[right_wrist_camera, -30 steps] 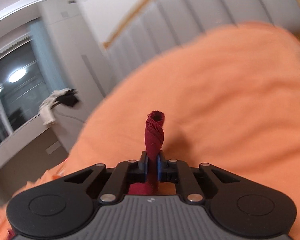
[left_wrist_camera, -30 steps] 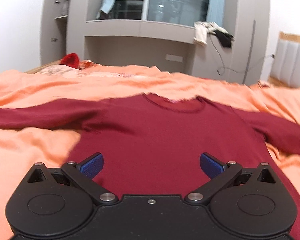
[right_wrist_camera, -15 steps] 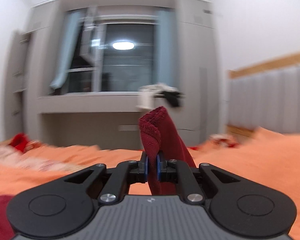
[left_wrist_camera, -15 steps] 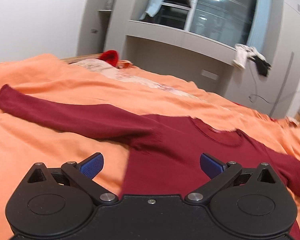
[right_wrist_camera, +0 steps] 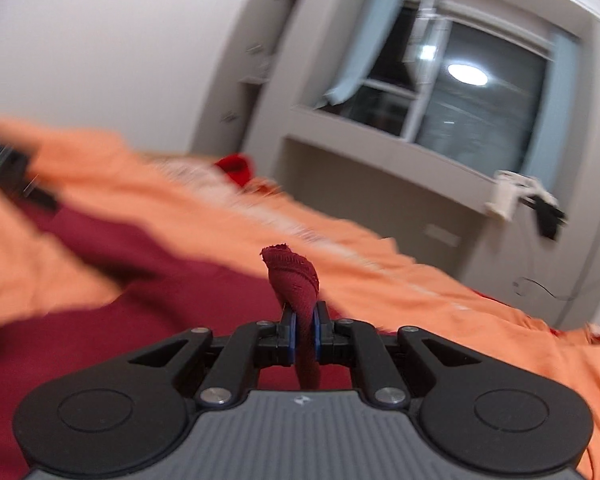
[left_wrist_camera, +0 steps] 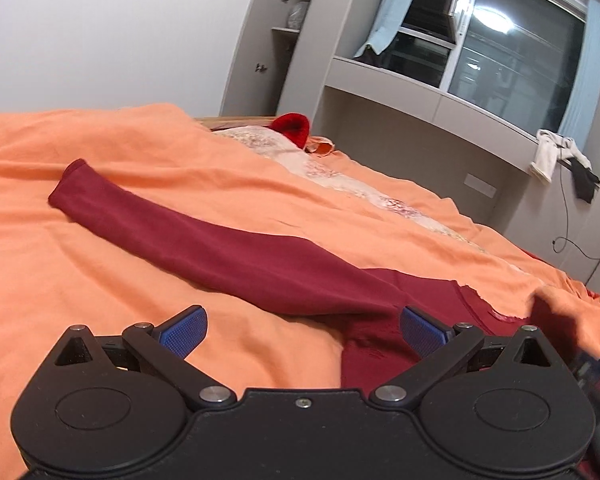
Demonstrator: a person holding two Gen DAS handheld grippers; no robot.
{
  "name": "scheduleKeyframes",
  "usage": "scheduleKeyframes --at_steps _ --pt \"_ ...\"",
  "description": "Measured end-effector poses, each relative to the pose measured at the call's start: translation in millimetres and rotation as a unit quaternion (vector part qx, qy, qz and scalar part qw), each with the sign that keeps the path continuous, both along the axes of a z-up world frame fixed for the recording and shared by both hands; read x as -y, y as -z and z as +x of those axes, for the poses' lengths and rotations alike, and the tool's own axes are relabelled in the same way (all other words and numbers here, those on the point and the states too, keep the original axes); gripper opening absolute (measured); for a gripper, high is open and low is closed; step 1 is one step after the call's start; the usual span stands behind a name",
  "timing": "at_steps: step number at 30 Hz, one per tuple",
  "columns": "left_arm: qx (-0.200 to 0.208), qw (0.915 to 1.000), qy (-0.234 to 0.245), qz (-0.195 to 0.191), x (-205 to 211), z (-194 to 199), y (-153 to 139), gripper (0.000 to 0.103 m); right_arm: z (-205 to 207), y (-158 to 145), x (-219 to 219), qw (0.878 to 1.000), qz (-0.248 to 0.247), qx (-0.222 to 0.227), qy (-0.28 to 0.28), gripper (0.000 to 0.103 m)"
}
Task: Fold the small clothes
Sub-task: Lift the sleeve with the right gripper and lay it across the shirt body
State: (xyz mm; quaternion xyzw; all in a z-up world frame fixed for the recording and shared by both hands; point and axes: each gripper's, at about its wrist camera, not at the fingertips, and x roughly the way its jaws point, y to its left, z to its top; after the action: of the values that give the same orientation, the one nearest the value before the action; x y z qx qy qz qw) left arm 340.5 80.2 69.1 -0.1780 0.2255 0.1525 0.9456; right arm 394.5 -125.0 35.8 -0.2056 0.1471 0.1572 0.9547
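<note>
Maroon long-sleeved shirt (left_wrist_camera: 260,264) sprawls across the orange bedspread (left_wrist_camera: 100,148); your right hand-held gripper (right_wrist_camera: 305,332) pinches its cuff (right_wrist_camera: 294,276), your left hand-held gripper (left_wrist_camera: 302,328) gapes wide, empty.

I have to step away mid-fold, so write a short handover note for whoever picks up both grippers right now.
Right gripper: shut on the cuff of one sleeve, held up over the shirt.
Left gripper: open, empty, low over the bedspread by the armpit.
Shirt: dark red, flat on the orange bedspread; other sleeve lies stretched straight out.
Done: one cuff picked up.
Left: lay that sleeve across the body, fold in the other sleeve, then fold the body.
</note>
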Motion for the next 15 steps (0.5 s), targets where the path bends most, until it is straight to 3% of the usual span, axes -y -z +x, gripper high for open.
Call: scheduleKeyframes --at_steps 7,12,14,15 --pt "-0.004 0.9998 0.020 -0.009 1 3 4 0.102 -27 28 -42 0.992 -0.085 -0.052 -0.079 0.012" --pt "-0.021 0.9977 0.058 -0.028 8 13 13 0.102 -56 35 -29 0.984 -0.096 -0.078 -0.130 0.035" --pt "-0.029 0.9966 0.071 -0.028 13 17 17 0.102 -66 30 -18 0.984 -0.078 -0.085 -0.137 0.061" --pt "-0.032 0.9960 0.078 -0.028 17 18 20 0.102 -71 27 -9 0.984 -0.067 -0.089 -0.136 0.065"
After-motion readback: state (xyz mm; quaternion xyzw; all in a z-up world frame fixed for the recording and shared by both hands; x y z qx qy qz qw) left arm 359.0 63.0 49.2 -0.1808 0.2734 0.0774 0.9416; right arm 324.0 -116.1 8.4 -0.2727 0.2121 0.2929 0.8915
